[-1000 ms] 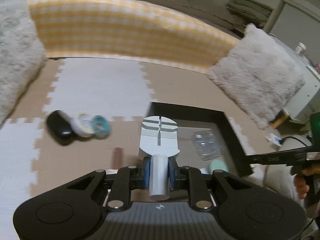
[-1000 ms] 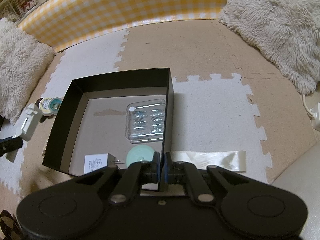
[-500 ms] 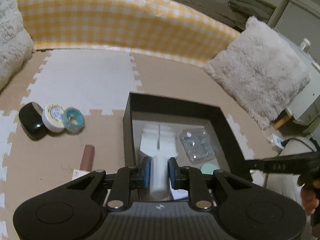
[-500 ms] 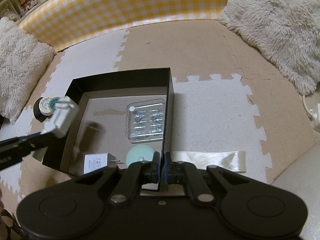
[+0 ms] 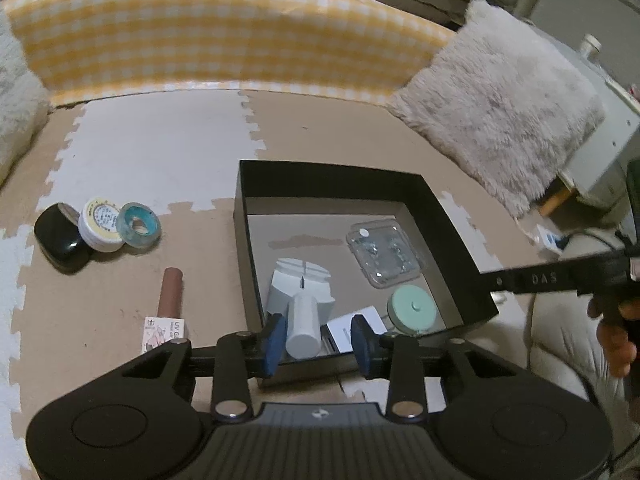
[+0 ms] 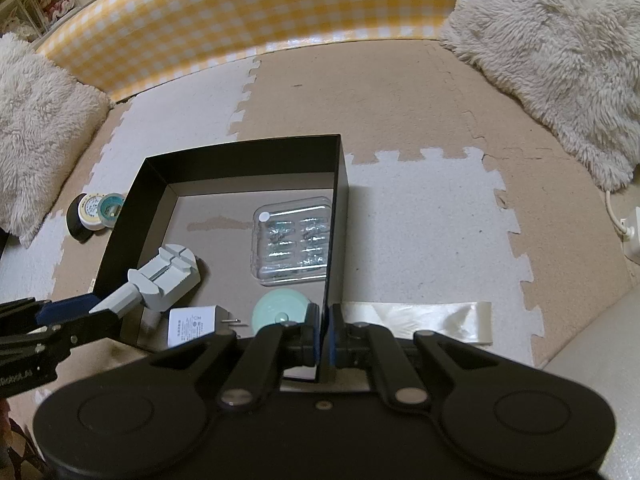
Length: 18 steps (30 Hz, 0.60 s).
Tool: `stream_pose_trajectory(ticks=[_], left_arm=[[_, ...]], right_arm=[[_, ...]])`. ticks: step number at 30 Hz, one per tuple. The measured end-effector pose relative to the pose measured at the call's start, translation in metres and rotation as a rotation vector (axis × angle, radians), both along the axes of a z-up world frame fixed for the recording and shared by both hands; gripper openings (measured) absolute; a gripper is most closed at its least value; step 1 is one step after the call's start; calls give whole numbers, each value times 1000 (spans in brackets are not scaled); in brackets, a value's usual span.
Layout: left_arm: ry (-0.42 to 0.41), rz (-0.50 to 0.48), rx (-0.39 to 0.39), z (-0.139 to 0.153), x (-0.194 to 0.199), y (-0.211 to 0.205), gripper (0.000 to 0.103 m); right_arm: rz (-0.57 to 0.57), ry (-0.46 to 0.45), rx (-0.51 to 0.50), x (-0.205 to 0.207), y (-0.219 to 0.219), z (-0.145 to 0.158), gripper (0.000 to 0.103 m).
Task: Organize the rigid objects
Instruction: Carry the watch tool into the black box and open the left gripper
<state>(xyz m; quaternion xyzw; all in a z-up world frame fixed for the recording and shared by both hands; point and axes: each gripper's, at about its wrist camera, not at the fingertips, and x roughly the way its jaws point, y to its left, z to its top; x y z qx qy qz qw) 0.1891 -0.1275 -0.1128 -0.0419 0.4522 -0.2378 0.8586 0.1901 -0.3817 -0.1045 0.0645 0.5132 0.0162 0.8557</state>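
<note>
1. Foam floor mat [image 5: 132,148] lies under our left fingers [image 5: 276,338], which have just been opening; the white tool [image 5: 301,294] sits between them, handle toward us, inside the black box [image 5: 452,216].
2. Our right fingers [image 6: 313,330] are clamped on the box's near wall; the tool lies left of them.

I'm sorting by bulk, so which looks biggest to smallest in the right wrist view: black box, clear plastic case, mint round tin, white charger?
1. black box
2. clear plastic case
3. and 4. mint round tin and white charger: they look alike, and the right gripper partly hides both, so unranked.
</note>
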Motion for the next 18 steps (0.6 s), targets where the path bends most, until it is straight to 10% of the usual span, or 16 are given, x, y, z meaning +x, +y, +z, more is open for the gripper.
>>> stream_pose_trajectory(ticks=[9,18], left_arm=[[4,-19,38,-9,6,-5,20],[10,-24,25,-1,4,-3,40]], right_arm=[[3,1,-5,0,2,0,5],[3,1,-3,1,2,0,5]])
